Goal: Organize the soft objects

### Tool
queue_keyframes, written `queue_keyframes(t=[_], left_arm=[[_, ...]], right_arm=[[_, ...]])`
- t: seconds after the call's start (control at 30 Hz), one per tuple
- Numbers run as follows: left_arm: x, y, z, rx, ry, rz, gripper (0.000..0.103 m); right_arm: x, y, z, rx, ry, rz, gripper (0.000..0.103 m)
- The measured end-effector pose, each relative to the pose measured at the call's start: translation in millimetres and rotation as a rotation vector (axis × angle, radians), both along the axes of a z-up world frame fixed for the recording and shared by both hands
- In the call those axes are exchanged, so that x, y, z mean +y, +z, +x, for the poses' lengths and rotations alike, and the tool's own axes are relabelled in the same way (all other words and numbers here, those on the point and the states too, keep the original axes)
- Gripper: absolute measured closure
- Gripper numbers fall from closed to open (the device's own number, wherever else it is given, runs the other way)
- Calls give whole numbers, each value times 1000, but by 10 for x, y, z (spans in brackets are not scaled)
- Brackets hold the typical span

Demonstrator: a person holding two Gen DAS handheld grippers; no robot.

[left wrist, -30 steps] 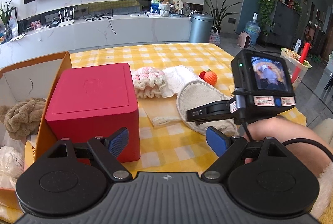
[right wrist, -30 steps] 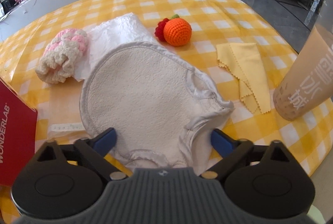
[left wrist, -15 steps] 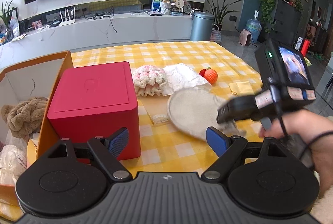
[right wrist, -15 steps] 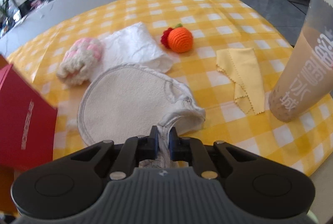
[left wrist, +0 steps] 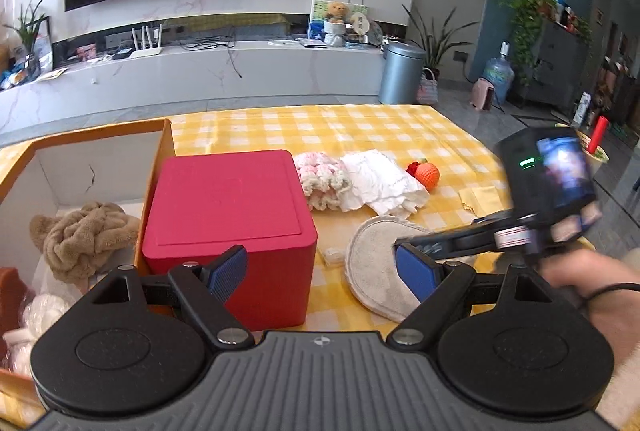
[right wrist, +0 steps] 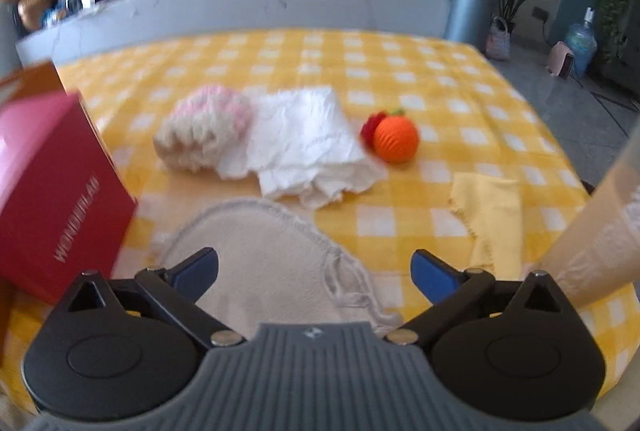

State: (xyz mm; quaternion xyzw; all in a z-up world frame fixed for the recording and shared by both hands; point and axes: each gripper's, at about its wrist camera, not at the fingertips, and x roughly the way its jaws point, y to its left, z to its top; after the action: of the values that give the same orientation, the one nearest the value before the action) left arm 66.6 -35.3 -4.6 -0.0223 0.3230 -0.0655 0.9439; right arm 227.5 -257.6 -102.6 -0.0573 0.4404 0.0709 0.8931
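Note:
A beige round terry pad (right wrist: pixel 260 251) lies flat on the yellow checked tablecloth, just in front of my right gripper (right wrist: pixel 314 271), which is open and empty above its near edge. The pad also shows in the left wrist view (left wrist: pixel 372 263). Behind it lie a white cloth (right wrist: pixel 308 147), a pink and cream crocheted piece (right wrist: pixel 204 127), an orange crocheted ball (right wrist: pixel 396 139) and a yellow cloth (right wrist: pixel 496 215). My left gripper (left wrist: pixel 322 271) is open and empty, near the red box (left wrist: pixel 228 215). The right gripper (left wrist: pixel 472 243) shows there, blurred.
An orange-rimmed cardboard box (left wrist: pixel 92 167) at the left holds a brown plush towel (left wrist: pixel 80 235) and white items. A tall beige cup (right wrist: pixel 600 239) stands at the table's right edge. The table edge and floor lie to the right.
My right gripper was open, shut on the pad's near edge half a second ago, and has opened again and risen. The pad has shifted left, nearer the red box.

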Motion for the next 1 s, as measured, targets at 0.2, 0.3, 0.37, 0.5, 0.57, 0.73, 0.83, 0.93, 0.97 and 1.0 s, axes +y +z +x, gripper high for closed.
queue_keyframes(t=[0.2,0.3,0.37,0.5,0.57,0.73,0.83,0.93,0.97,1.0], left_arm=[[131,31,-2,7,23,-53,4],[167,40,-14,6,20,-63,4],[185,49,-17,6,19,-72,4],[195,54,-13,14,8,-94,4],[186,58,-11,15,3,-97,4],[131,64,-48,10,-4,-90,4],[105,56,-60,13,-16,-80,4],[72,42,-68,20,-10,-63,4],[64,44,-72,22,-11,-61,4],[56,48,-79,24,-12,-60,4]], right_arm=[[116,-117,108,35,22,12,3],[160,-182,134,92,43,50,3],[230,-258,136,124,63,3,3],[252,-324,131,157,51,11,2],[236,-324,129,162,49,14,2],[239,-305,100,168,47,13,7],[190,-253,59,137,42,29,33],[72,-206,24,114,-15,42,62],[44,-201,25,110,-24,42,66],[13,-197,33,112,-34,53,72]])
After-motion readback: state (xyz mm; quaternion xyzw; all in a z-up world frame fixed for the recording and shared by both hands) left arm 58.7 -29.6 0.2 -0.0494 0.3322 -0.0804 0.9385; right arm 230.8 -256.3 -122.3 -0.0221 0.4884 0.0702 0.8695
